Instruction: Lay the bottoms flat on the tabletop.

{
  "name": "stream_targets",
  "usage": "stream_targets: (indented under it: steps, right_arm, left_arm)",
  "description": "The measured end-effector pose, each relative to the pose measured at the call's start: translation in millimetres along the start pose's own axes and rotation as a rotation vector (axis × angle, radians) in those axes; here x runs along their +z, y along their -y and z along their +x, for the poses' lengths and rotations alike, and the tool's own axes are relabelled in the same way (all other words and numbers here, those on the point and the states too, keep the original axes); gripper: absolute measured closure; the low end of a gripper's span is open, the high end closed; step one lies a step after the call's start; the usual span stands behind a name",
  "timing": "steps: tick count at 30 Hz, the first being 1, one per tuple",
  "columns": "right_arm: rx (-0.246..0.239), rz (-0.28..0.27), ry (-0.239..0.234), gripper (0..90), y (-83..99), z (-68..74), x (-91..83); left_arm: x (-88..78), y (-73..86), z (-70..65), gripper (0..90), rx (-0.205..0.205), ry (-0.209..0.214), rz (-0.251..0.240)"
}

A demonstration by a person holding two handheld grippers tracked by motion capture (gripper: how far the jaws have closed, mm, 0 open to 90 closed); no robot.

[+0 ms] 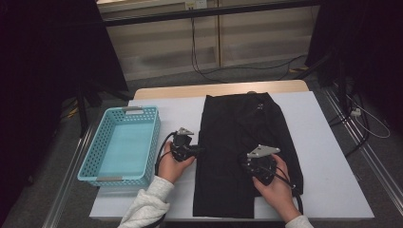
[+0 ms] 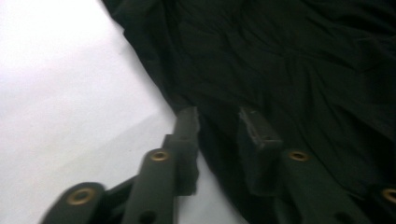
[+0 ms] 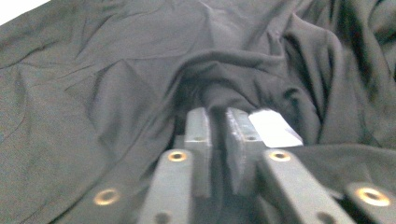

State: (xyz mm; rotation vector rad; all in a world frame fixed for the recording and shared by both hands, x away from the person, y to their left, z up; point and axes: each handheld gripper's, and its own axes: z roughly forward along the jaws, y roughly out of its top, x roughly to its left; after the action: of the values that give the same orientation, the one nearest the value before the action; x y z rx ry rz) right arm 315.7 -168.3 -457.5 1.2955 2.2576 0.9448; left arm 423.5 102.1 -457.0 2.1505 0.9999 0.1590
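Note:
A black garment [image 1: 247,118] lies folded into a long strip down the middle of the white table [image 1: 328,156]. My left gripper [image 1: 197,151] is at the garment's left edge. In the left gripper view [image 2: 219,122] its jaws stand a little apart, with the edge of the cloth [image 2: 289,56] lying between them and one fingertip [image 2: 187,119] right at the hem. My right gripper [image 1: 244,162] rests on the garment's lower middle. In the right gripper view [image 3: 218,119] its jaws are nearly together, pinching a raised fold of the black cloth [image 3: 93,84].
A light blue perforated basket [image 1: 90,156] sits at the table's left side, close to my left hand. White tabletop [image 2: 70,84] lies to the left of the garment. Cables run over the floor behind the table and to its right.

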Motion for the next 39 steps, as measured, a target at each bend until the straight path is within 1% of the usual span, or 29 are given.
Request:
stream_targets:
  steps: [1,2,3,5,7,8,10,12,14,16,18,19,20,21,22,23,24,25,27,28,29,30,33,34,35,37,39]
  right_arm:
    - [0.009,-0.004,-0.005,89.3,0.5,-2.0,-0.7]
    - [0.024,-0.008,-0.022,89.7,1.3,-4.5,-2.0]
    - [0.038,-0.011,-0.029,89.7,1.6,-5.8,-3.4]
    - [0.061,-0.022,-0.042,90.0,2.5,-8.5,-6.1]
    - [0.081,-0.021,-0.047,90.0,4.2,-12.2,-9.7]
    - [0.090,-0.020,-0.044,90.0,5.5,-14.8,-11.1]
    - [0.111,-0.007,-0.028,90.0,7.8,-19.1,-13.7]
    - [0.113,-0.010,-0.021,87.4,8.2,-20.2,-15.6]
    - [0.094,-0.018,-0.015,84.9,5.5,-17.0,-17.9]
    - [0.077,-0.032,-0.011,78.3,0.8,-11.3,-19.7]
    - [0.046,-0.042,0.004,74.9,-4.3,-5.2,-21.2]
    - [0.040,-0.051,-0.005,72.5,-6.6,-2.3,-21.4]
    - [0.038,-0.061,-0.025,70.9,-8.7,0.9,-21.0]
    - [0.036,-0.064,-0.038,68.4,-10.4,4.3,-20.1]
    - [0.029,-0.068,-0.035,66.5,-12.0,8.3,-18.6]
    - [0.020,-0.066,-0.037,66.2,-13.1,11.8,-16.6]
    - [0.014,-0.060,-0.051,64.8,-13.9,14.5,-13.6]
    - [0.019,-0.053,-0.059,62.7,-14.5,17.0,-10.2]
    - [0.012,-0.031,-0.049,59.4,-14.3,19.5,-2.0]
    - [0.016,-0.020,-0.045,59.1,-13.2,19.7,2.3]
    - [0.026,-0.005,-0.056,60.8,-11.5,19.8,6.1]
    - [0.024,0.004,-0.062,63.4,-9.7,19.8,9.4]
    - [0.029,-0.010,-0.053,72.5,-8.3,19.4,12.1]
    - [0.034,-0.014,-0.054,80.0,-8.3,19.1,12.8]
    - [0.035,-0.018,-0.057,85.0,-8.0,18.9,13.6]
    - [0.049,-0.025,-0.070,87.0,-7.9,17.0,14.8]
    - [0.060,-0.020,-0.079,87.7,-8.3,15.5,13.1]
  left_arm:
    - [0.3,-0.1,-0.3,76.9,-0.022,0.011,0.005]
    - [0.8,0.5,0.0,83.7,-0.031,0.020,0.006]
    - [0.9,0.4,0.7,87.7,-0.035,0.034,0.010]
    - [0.2,-0.3,1.8,88.9,-0.035,0.027,0.013]
    - [-1.5,-0.8,4.3,89.2,-0.037,0.031,0.021]
    - [-2.4,-0.7,5.7,89.3,-0.042,0.030,0.025]
    - [-3.4,-0.2,9.0,89.3,-0.054,0.043,0.028]
    - [-3.5,0.2,10.0,89.3,-0.061,0.043,0.021]
    - [-3.7,-0.1,9.9,89.2,-0.059,0.044,0.020]
    - [-3.8,-0.3,9.3,89.2,-0.057,0.046,0.016]
    - [-4.3,0.0,9.0,89.1,-0.059,0.049,0.013]
    - [-4.8,0.2,9.4,89.1,-0.055,0.048,0.015]
    - [-4.8,0.6,9.4,89.1,-0.063,0.049,0.008]
    - [-5.5,0.7,10.2,89.0,-0.059,0.055,0.014]
    - [-5.6,1.1,10.1,89.1,-0.064,0.053,0.009]
    - [-6.2,1.2,10.7,89.0,-0.063,0.057,0.014]
    - [-5.9,1.7,10.4,89.1,-0.065,0.054,0.008]
    - [-6.0,2.0,10.4,89.0,-0.063,0.053,0.009]
    - [-5.3,2.6,9.5,89.0,-0.067,0.054,0.003]
    - [-4.9,2.8,9.2,89.0,-0.063,0.053,0.002]
    - [-4.9,2.7,9.1,89.0,-0.059,0.058,0.007]
    - [-4.6,2.8,8.9,89.0,-0.056,0.058,0.007]
    - [-2.6,3.1,7.5,88.9,-0.063,0.056,0.000]
    - [-2.3,3.1,7.3,88.8,-0.061,0.054,0.001]
    - [-2.4,2.9,7.5,88.7,-0.059,0.055,0.003]
    - [-3.0,2.4,7.8,88.7,-0.053,0.057,0.008]
    - [-3.1,2.2,7.9,88.7,-0.059,0.054,-0.002]
